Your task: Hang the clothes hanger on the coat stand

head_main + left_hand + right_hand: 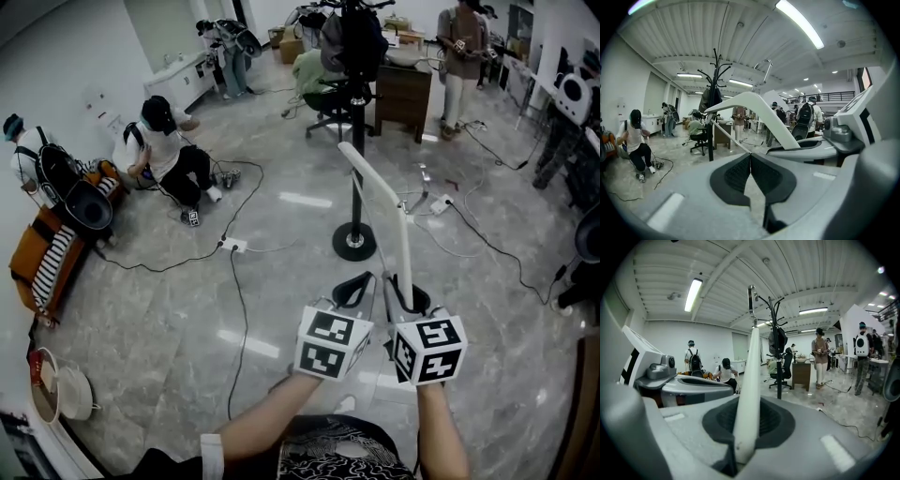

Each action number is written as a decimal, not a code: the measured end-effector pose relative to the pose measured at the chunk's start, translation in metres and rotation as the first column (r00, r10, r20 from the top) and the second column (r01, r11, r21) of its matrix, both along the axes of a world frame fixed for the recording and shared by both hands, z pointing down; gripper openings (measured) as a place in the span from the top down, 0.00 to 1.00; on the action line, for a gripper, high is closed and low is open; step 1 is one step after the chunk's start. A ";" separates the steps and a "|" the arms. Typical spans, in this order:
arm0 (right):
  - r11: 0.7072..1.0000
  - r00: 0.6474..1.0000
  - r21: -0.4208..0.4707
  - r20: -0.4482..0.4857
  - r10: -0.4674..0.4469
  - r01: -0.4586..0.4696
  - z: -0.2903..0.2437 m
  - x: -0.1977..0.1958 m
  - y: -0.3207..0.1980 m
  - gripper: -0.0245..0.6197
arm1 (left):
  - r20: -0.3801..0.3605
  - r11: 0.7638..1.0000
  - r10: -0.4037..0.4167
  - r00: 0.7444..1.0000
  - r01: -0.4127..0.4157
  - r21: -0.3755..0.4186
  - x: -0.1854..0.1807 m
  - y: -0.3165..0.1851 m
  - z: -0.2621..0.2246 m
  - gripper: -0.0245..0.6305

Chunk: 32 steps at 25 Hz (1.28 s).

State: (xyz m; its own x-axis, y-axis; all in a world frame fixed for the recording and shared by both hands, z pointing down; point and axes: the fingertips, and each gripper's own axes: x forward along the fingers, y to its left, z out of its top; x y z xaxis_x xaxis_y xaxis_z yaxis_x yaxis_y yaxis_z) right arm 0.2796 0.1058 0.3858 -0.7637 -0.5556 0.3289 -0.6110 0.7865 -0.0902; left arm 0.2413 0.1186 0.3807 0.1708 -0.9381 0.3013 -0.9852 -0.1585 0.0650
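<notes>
Our right gripper (748,420) clamps the white hanger (752,366), whose lower end is hidden between the pads. Our left gripper (750,165) is closed, empty. The coat stand (356,197) stands beyond both jaws, its top smothered by dark clothes.

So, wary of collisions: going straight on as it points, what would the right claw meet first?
Likely the coat stand, slightly right of its line; only floor lies before it, depth unclear.

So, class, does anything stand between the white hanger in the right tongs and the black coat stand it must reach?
Nothing visible does. The hanger, gripped in the right tongs, faces the coat stand across the floor; only cables lie flat on it. A dark garment already hangs on the stand.
</notes>
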 end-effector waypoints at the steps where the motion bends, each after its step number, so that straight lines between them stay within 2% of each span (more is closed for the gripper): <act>1: 1.000 1.000 -0.001 -0.002 -0.004 0.004 0.000 0.001 -0.004 0.88 | 0.000 1.000 -0.004 1.000 0.004 -0.003 0.000 -0.004 0.001 0.95; 8: 1.000 1.000 0.011 -0.011 -0.027 0.028 -0.003 0.000 -0.032 0.88 | 0.003 1.000 -0.020 1.000 0.020 -0.004 0.002 -0.033 -0.003 0.95; 17: 0.999 0.999 0.018 -0.020 -0.045 0.046 0.004 -0.029 -0.064 0.88 | -0.007 0.999 -0.040 0.999 0.040 0.006 -0.029 -0.066 0.002 0.95; 23: 0.999 0.998 0.020 -0.033 -0.044 0.045 0.006 -0.068 -0.099 0.88 | -0.022 0.999 -0.041 0.999 0.041 0.012 -0.068 -0.100 0.003 0.95; 32: 1.000 0.999 0.015 -0.051 0.002 -0.001 0.003 -0.148 -0.145 0.88 | -0.048 1.000 -0.005 0.999 0.006 0.017 -0.151 -0.147 -0.002 0.95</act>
State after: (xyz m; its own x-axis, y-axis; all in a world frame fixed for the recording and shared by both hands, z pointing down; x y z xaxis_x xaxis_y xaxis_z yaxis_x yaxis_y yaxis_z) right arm 0.1312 -0.0393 0.3888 -0.7455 -0.5616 0.3591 -0.6154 0.7868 -0.0472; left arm 0.0901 -0.0288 0.3785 0.1797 -0.9440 0.2766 -0.9819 -0.1549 0.1091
